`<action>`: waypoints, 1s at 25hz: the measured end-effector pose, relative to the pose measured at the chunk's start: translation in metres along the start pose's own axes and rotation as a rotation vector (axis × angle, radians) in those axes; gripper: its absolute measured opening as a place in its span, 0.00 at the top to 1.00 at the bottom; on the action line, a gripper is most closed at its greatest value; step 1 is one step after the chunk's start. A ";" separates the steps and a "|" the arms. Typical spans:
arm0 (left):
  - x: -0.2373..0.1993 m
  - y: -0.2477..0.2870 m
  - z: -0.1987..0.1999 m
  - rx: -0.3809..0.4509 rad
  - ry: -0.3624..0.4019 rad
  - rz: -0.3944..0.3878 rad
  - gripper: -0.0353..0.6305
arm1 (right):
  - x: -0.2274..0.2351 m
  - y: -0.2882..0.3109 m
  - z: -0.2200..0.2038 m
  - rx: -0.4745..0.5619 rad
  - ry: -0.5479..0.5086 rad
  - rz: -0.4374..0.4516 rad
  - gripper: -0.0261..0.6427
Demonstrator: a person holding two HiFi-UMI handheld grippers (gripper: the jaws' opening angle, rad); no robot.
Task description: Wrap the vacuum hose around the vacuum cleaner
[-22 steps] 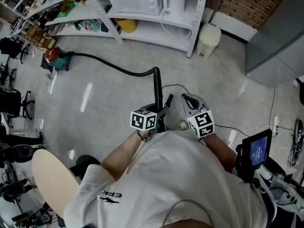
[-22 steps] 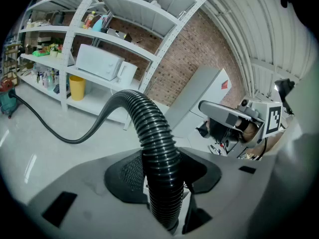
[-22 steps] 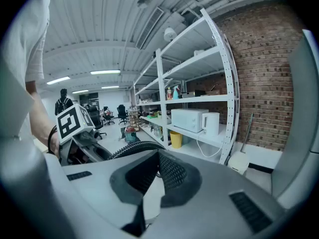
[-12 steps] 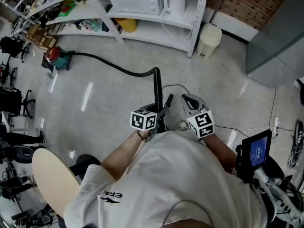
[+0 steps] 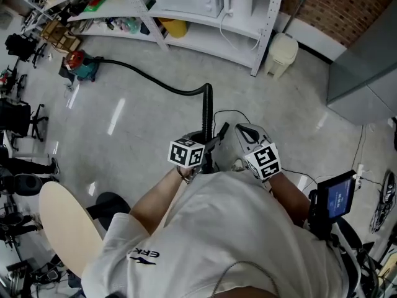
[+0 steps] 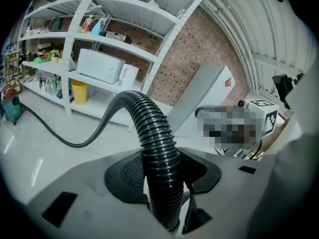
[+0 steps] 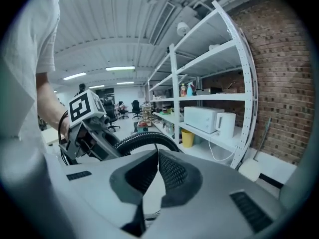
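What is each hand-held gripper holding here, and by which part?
The left hand-held gripper clamps the black ribbed vacuum hose near its free end; the right hand-held gripper is shut on nothing.

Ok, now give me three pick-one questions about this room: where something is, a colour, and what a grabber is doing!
1. Where is the small red and green vacuum cleaner?
A. on the floor by the white metal shelves
B. on a table
C. in a bin
2. What colour is the long ribbed plastic hose?
A. yellow
B. white
C. black
3. On the right gripper, the fingers are:
A. wide apart
B. shut on nothing
C. shut on the hose
Answers: A, it sits on the floor beside them. C, black all along. B, they meet with nothing between.
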State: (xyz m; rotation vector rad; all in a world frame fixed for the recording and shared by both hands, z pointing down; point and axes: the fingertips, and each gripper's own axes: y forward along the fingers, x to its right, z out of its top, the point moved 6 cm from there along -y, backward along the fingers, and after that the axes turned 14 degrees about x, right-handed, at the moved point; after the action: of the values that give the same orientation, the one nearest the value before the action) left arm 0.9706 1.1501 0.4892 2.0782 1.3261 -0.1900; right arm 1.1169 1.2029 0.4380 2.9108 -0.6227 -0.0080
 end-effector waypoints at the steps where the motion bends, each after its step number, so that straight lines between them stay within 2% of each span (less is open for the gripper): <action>1: 0.000 0.003 0.005 -0.005 0.010 0.003 0.69 | 0.005 0.005 0.002 -0.006 -0.020 0.028 0.95; 4: 0.003 0.005 0.012 -0.019 0.045 0.015 0.69 | 0.012 0.020 0.006 -0.022 -0.114 0.127 0.95; 9: 0.006 -0.001 0.019 -0.035 0.077 0.038 0.68 | 0.016 0.052 0.013 -0.030 -0.391 0.321 0.94; 17: 0.007 -0.013 0.030 -0.040 0.087 0.102 0.69 | 0.007 0.098 0.025 -0.024 -0.772 0.625 0.72; 21: 0.005 -0.022 0.039 -0.042 0.111 0.114 0.69 | -0.007 0.120 0.034 0.023 -0.901 0.680 0.63; 25: -0.004 -0.030 0.039 -0.073 0.151 0.121 0.68 | -0.025 0.141 0.039 0.055 -1.026 0.728 0.62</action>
State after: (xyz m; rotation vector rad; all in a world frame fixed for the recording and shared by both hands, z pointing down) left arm 0.9517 1.1320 0.4474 2.1371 1.2697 0.0675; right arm 1.0354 1.0795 0.4214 2.3404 -1.7613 -1.4236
